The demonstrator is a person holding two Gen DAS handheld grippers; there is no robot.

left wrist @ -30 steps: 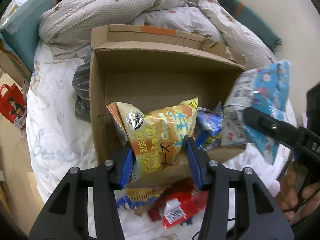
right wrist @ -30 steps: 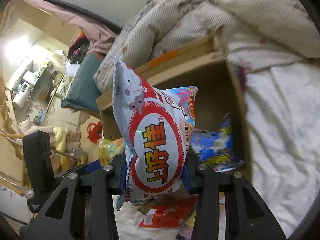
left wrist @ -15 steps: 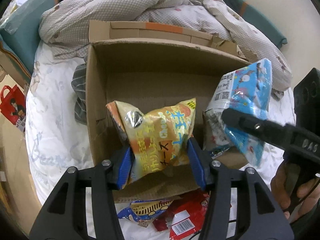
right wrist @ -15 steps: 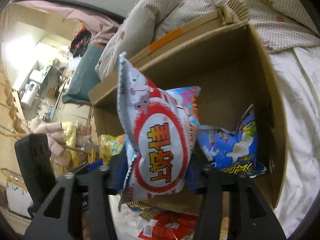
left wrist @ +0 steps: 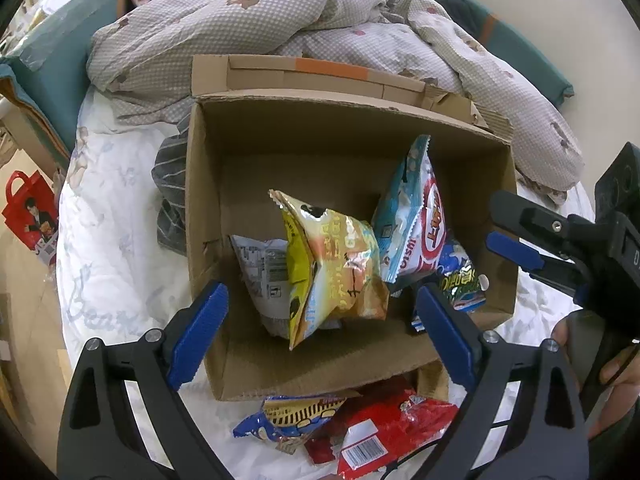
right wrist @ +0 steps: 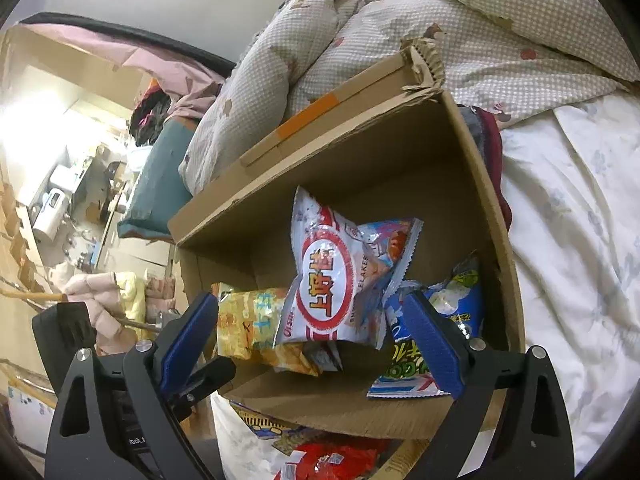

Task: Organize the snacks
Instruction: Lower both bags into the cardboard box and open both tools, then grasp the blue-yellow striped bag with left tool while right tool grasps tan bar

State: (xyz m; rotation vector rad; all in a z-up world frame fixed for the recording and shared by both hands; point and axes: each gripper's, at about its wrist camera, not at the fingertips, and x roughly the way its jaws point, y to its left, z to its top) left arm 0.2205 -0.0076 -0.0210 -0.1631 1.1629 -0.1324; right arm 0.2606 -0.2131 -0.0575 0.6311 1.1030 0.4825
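Nearest, in the left wrist view: left gripper (left wrist: 322,330), jaws opening wide, blue pads clear of everything, nothing held. Just beyond the pads, yellow snack bag (left wrist: 332,268) released and tipped on edge inside the cardboard box (left wrist: 204,216), leaning over a grey-white packet (left wrist: 264,268). A second ago pinched between these jaws above the box's near wall; now loose inside it.

In front of the box, on the bed sheet (left wrist: 108,240): red packet (left wrist: 384,432) and blue-and-yellow packet (left wrist: 292,416), not yet put away.

In the right wrist view: right gripper (right wrist: 312,338), jaws likewise opening, pads standing apart from the white-and-red bag (right wrist: 332,292). Clamped a second ago, now let go, slumped in the box beside the yellow bag and partly over a blue bag (right wrist: 440,320) at the right wall. Right gripper also visible at the right edge of the left wrist view, with a hand (left wrist: 616,364) on its handle.

Farther off: box's back flap with an orange tape strip (left wrist: 332,69), then a rumpled checked duvet (left wrist: 280,20) and teal pillows.

Meaning for the task: two more snacks boxed, both grippers free, likely next the packets left on the sheet.
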